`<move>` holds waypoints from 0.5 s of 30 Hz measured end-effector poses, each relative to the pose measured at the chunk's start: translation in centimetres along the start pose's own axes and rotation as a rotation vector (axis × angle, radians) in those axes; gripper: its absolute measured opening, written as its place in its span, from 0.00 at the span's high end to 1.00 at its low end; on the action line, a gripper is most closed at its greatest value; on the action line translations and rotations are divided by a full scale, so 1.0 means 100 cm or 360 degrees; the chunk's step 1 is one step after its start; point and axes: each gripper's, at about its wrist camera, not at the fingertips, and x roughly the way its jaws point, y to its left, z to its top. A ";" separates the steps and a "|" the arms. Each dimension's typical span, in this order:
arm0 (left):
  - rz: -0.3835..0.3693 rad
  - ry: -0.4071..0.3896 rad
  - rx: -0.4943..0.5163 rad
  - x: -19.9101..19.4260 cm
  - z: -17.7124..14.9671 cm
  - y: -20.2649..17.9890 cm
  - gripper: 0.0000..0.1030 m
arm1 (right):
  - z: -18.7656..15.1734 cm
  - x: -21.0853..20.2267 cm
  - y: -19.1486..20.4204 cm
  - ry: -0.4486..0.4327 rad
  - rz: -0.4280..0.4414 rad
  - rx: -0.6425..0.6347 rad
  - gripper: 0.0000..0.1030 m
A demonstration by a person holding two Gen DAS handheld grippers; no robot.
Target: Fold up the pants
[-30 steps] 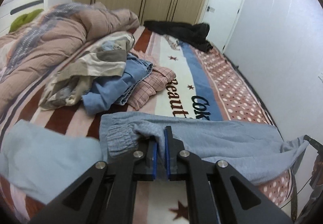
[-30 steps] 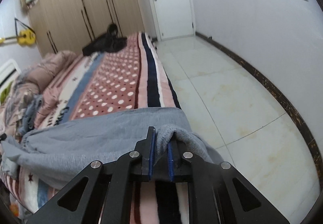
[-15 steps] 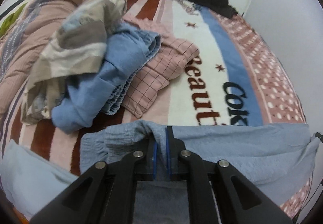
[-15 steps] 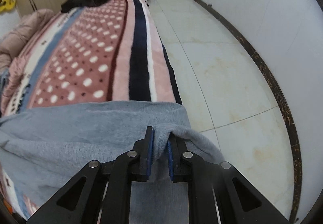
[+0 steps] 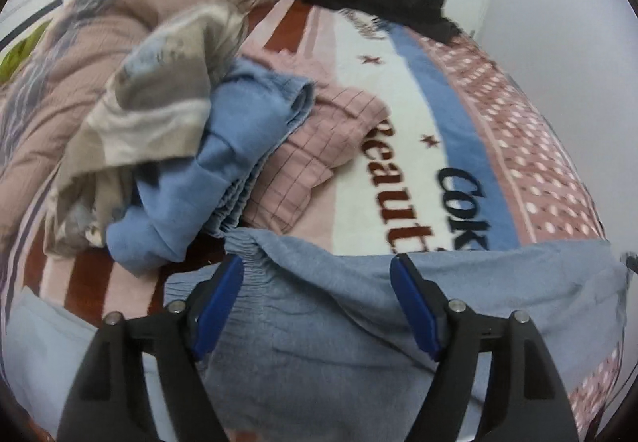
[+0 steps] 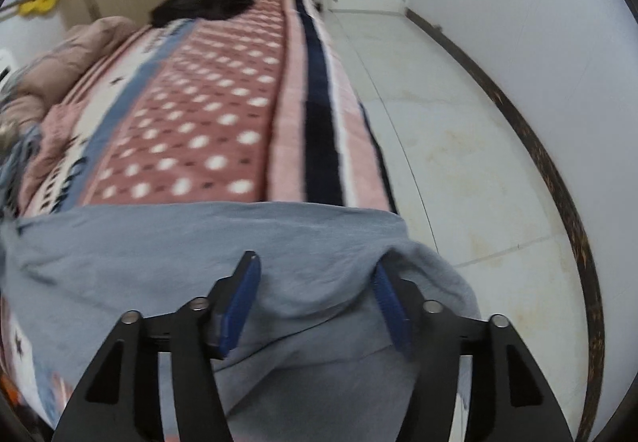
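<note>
Releasing looks like the step in hand: both grippers sit over the grey-blue pants (image 5: 319, 322) with fingers spread wide, nothing pinched. Left gripper (image 5: 317, 306) hovers at the elasticated end of the pants, blue pads either side of the fabric, contact unclear. Right gripper (image 6: 315, 302) is the same at the other end, by the bed edge next to the floor (image 6: 458, 162). Pants lie crosswise on the patterned blanket (image 5: 398, 147), near edge of the bed, with an upper layer seemingly laid over a lower one, so one fold probably down. Clothes pile (image 5: 207, 147) sits just beyond the left end, apparently touching. Next move, my read: re-grip one short end with both grippers, carry it across to halve the length, keep clear of the pile and the overhang on the right.
</note>
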 end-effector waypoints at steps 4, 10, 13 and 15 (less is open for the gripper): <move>-0.0107 -0.0066 0.0021 -0.028 -0.008 -0.006 0.29 | -0.011 -0.031 0.034 -0.0112 0.0073 -0.0121 0.33; -0.0306 -0.0002 0.0195 -0.032 -0.038 -0.050 0.29 | -0.027 -0.053 0.098 -0.0220 0.0294 -0.0308 0.33; -0.0392 0.0032 0.0264 -0.025 -0.049 -0.072 0.29 | -0.033 -0.065 0.130 -0.0292 0.0346 -0.0388 0.34; -0.0440 0.0051 0.0329 -0.020 -0.054 -0.089 0.29 | -0.038 -0.071 0.152 -0.0326 0.0402 -0.0478 0.34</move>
